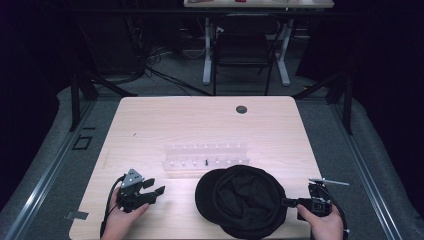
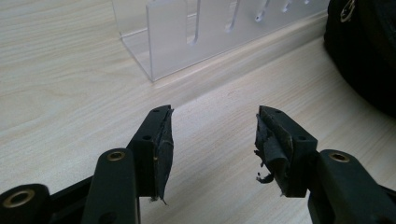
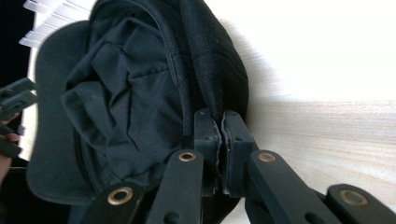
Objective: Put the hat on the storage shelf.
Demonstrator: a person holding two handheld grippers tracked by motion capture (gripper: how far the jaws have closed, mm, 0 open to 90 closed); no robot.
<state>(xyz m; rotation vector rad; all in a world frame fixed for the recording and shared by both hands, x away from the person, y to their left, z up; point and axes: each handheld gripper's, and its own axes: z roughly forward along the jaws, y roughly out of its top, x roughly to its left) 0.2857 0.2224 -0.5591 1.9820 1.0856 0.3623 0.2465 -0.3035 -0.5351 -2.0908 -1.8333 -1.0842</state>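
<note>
Dark surroundings frame a pale wooden table (image 1: 150,120), with a black chair (image 1: 243,50) on the floor beyond its far edge. On the near half of the table lies a black cap (image 1: 242,200), upside down with its lining facing up, its brim pointing toward the left side of the high view. Just beyond the cap stands a clear acrylic rack (image 1: 206,159) with a row of slots, close to the cap but whether the two touch cannot be determined. The right gripper (image 1: 289,202), held in the person's right hand (image 1: 325,225) at the near right corner, has its jaws pressed together on the rim of the cap at its right edge; the right gripper view shows fabric pinched between the pads. The left gripper (image 1: 155,187), held in the left hand (image 1: 122,217) near the left front edge, rests with jaws spread apart and nothing between them, well clear of the cap.
</note>
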